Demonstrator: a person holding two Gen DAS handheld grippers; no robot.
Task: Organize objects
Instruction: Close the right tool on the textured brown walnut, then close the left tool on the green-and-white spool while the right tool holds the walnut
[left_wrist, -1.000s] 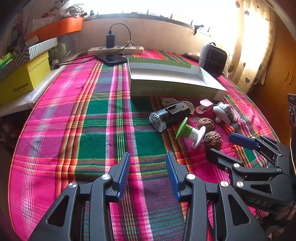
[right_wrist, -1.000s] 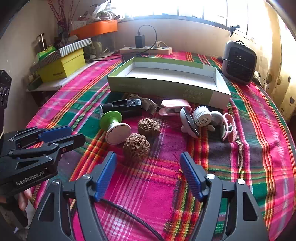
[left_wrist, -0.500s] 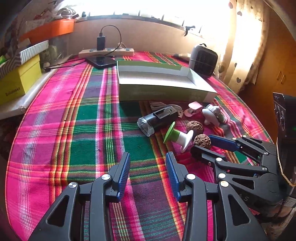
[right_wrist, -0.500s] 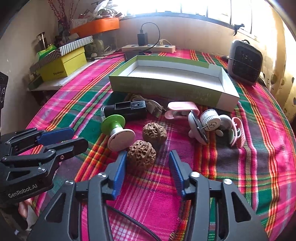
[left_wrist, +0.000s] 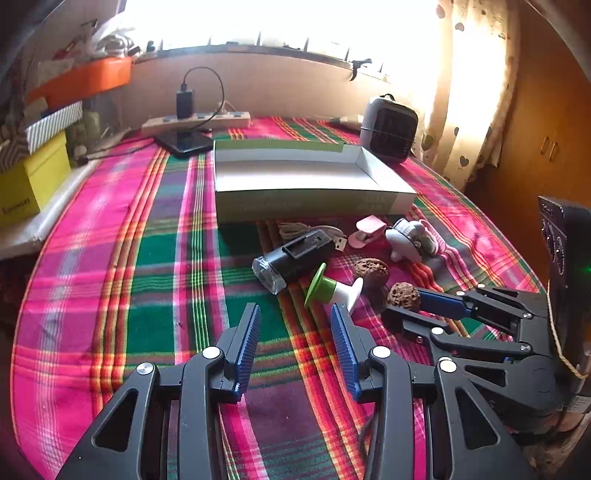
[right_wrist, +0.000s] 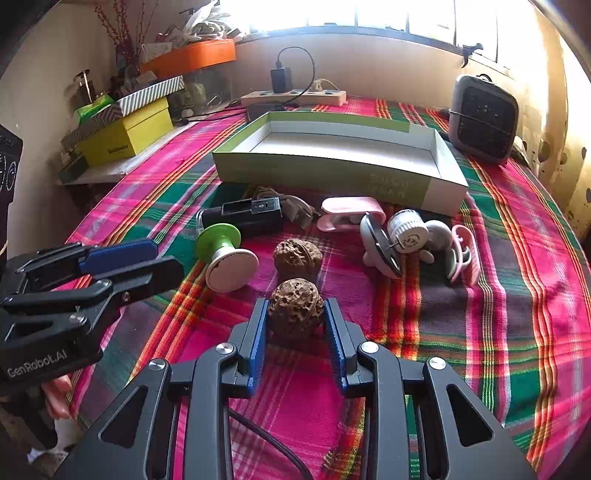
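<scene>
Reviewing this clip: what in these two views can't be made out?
- Printed text on the green box's front wall: both views, too faint and blurred.
- Window: both views, blown out by glare.
- The cable coil: right wrist view, mostly hidden behind the black flashlight.
- Underside of the walnut as the right gripper's jaws close on it: hidden.

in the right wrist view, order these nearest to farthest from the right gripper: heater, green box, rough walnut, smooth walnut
1. Rough walnut: between the closing jaws of the right gripper, pads touching it.
2. Smooth walnut: just beyond.
3. Green box: mid-table, behind the clutter.
4. Heater: far right, past the box.
</scene>
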